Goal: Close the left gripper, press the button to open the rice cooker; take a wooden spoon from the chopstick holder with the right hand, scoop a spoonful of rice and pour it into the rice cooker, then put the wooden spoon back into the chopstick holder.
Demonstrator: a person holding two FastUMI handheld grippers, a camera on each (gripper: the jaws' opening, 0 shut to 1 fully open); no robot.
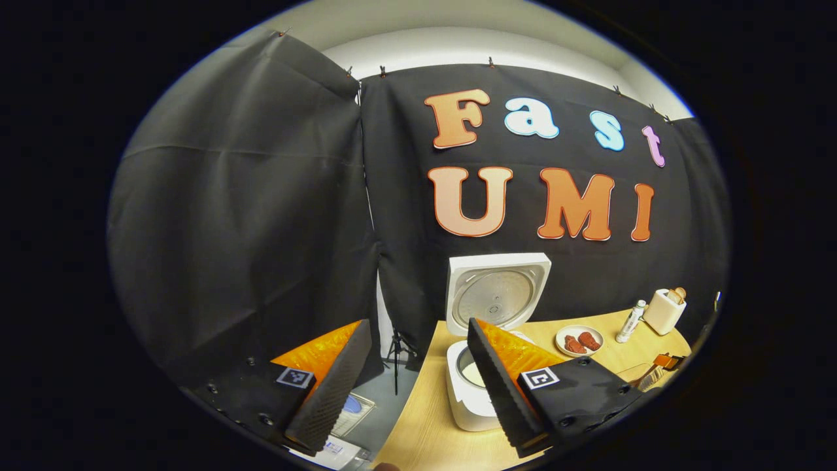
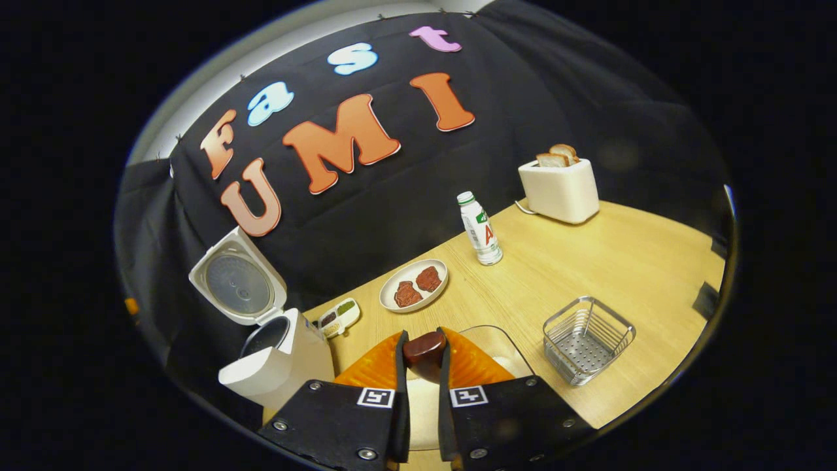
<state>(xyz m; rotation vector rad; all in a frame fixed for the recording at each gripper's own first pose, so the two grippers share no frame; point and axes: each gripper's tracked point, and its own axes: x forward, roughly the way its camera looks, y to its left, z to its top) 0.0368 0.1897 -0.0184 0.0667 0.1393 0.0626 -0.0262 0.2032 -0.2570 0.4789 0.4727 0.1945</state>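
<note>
Two hand-held grippers logged. Left hand-held gripper (image 1: 418,366) held wide open, nothing between the fingers, raised off the counter's (image 1: 431,425) left edge, with the rice cooker (image 1: 467,392) seen past its right finger. Rice cooker lid (image 1: 498,291) swung fully up, standing upright against the booth wall; inner pot exposed, pale contents showing inside, kind not resolvable. Right hand-held gripper (image 2: 424,366) nearly closed, both fingers pressed on the dark brown end of the wooden spoon (image 2: 425,347); rest of the spoon hidden behind the fingers. Clear container (image 2: 497,347) directly beneath and beyond the right fingers, contents not resolvable. Metal wire basket (image 2: 587,339) just right of that container, standing on the counter, seemingly without any utensil inside. In the right gripper view, rice cooker at far left near the counter's edge; small dish (image 2: 339,316) beside it; plate (image 2: 413,285) with two reddish-brown pieces farther back; bottle (image 2: 480,229) upright behind the plate; toaster (image 2: 559,190) with two bread slices at the rear, well apart from the cooker.
</note>
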